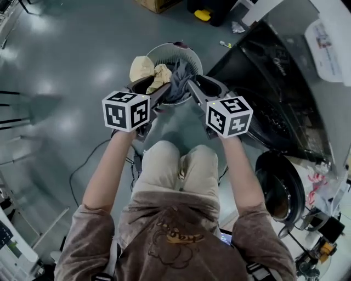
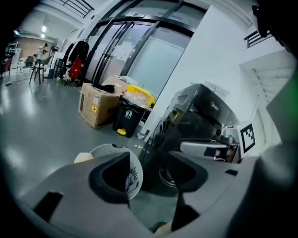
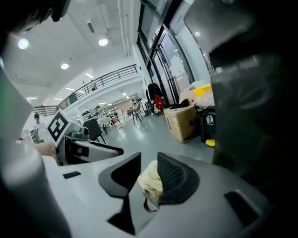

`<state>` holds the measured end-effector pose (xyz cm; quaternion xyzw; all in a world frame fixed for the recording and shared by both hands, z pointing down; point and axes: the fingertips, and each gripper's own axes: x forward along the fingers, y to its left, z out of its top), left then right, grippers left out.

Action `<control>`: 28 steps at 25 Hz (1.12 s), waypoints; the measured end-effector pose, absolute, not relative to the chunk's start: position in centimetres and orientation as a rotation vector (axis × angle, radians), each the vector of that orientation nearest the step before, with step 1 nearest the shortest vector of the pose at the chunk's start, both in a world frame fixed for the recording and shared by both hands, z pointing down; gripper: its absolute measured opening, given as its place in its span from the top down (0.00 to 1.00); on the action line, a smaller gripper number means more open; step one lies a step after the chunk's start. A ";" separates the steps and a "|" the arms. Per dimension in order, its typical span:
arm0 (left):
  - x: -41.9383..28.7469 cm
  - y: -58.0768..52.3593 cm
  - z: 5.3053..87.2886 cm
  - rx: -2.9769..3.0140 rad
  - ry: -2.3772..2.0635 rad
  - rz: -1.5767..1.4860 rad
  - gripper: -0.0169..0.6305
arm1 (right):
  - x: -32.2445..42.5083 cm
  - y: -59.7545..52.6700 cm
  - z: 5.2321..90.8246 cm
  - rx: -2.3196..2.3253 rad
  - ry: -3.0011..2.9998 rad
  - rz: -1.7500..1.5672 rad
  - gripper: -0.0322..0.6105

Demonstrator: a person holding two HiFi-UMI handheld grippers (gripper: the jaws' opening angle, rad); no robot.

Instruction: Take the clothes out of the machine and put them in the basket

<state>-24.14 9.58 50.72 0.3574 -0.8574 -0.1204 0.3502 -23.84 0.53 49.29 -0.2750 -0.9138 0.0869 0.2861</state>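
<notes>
Hovering over the basket (image 1: 193,56), the left tool (image 2: 149,161) and right tool (image 3: 149,160) are both part-open and empty; cream and grey clothes (image 1: 178,77) already lie inside it, but whether the machine (image 1: 263,71) holds more is hidden.

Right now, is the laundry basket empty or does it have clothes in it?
Not empty: the white basket holds a cream garment and a grey garment.

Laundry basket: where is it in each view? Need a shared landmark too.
Head view: basket top centre.
Left gripper view: basket lower left, partly behind the left jaw.
Right gripper view: at most a sliver low between the jaws, under cream cloth.
Shared landmark: cardboard box.
</notes>
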 end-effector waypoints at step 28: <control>-13.4 10.1 7.0 1.348 -2.329 -0.194 0.55 | -13.5 -0.4 8.6 -0.783 -2.557 0.166 0.81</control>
